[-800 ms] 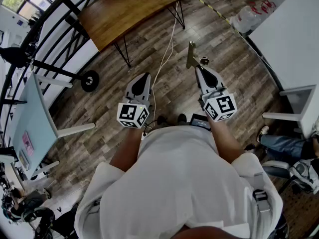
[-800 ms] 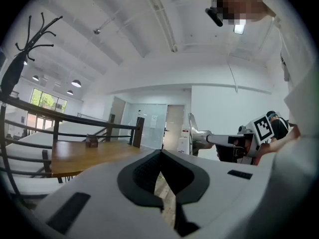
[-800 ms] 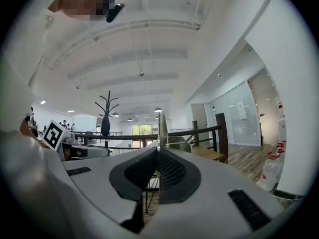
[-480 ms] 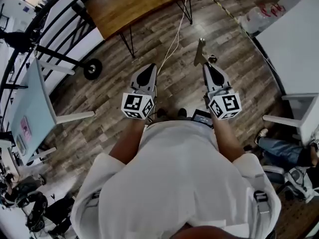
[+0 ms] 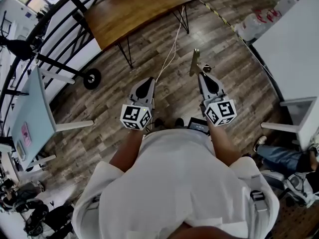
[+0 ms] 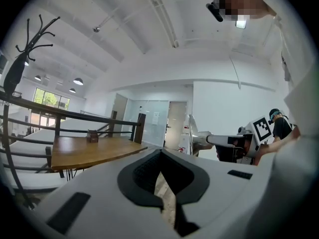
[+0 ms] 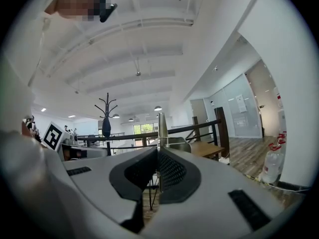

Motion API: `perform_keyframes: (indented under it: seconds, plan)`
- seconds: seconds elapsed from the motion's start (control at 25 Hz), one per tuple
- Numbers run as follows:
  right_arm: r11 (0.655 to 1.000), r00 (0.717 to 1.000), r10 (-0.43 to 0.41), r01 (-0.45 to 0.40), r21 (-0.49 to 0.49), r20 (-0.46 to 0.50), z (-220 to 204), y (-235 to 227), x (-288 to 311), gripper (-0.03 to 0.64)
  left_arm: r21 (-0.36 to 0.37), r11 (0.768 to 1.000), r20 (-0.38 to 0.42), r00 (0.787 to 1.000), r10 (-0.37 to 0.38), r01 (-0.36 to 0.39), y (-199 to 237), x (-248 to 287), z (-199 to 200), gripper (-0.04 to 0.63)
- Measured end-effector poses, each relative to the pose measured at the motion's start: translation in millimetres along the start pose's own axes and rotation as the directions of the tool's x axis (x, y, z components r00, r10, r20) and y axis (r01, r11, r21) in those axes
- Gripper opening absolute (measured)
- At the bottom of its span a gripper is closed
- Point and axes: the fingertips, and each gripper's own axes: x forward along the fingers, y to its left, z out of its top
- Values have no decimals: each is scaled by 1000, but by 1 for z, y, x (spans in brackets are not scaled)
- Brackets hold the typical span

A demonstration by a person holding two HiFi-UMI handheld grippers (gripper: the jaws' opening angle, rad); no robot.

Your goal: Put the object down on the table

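My right gripper (image 5: 201, 74) is shut on a thin, flat metal object (image 5: 194, 61) that sticks up past its jaws, over the wood floor. In the right gripper view the metal object (image 7: 162, 127) shows edge-on between the closed pads of the right gripper (image 7: 159, 156). My left gripper (image 5: 144, 81) is held level beside it, shut with nothing in it. The left gripper view shows the left gripper (image 6: 161, 156) with its pads meeting, and the right gripper (image 6: 200, 139) with the object (image 6: 191, 127) off to the right. The brown wooden table (image 5: 134, 6) stands ahead, beyond both grippers.
A white table (image 5: 294, 39) and water bottles (image 5: 259, 19) are at the right. A pale blue table (image 5: 30, 118) and a dark railing (image 5: 60, 19) are at the left. A white cable (image 5: 172, 44) runs across the floor. A seated person's leg (image 5: 279, 151) is at the lower right.
The head view has shifted a little. Both grippers stay out in front of me at about the same spacing. The right one still holds the metal object.
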Motion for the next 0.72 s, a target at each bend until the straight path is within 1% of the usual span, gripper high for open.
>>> perform_keyframes:
  seconds: [0.24,0.36,0.52,0.72]
  plan:
    - [1000,1000,20,-20,24,23,1,-22,-20,26,-7,1000,-13,1000,-7,7,-18,11,-5,14]
    - [999,1000,6,-8,43,30,0,-32,-27,26,-22,1000,-17,1000,-7,7,-21,18,-7,14]
    - [998,1000,-9,8,57,26,-1,-44,-37,26,-25,999,-24,999,-21,21,-27,28,-6,14]
    - [996,999,-44,42,75,27,-1,-67,-28,26,-43,999,-37,999,-32,30,-17,55,-11,14]
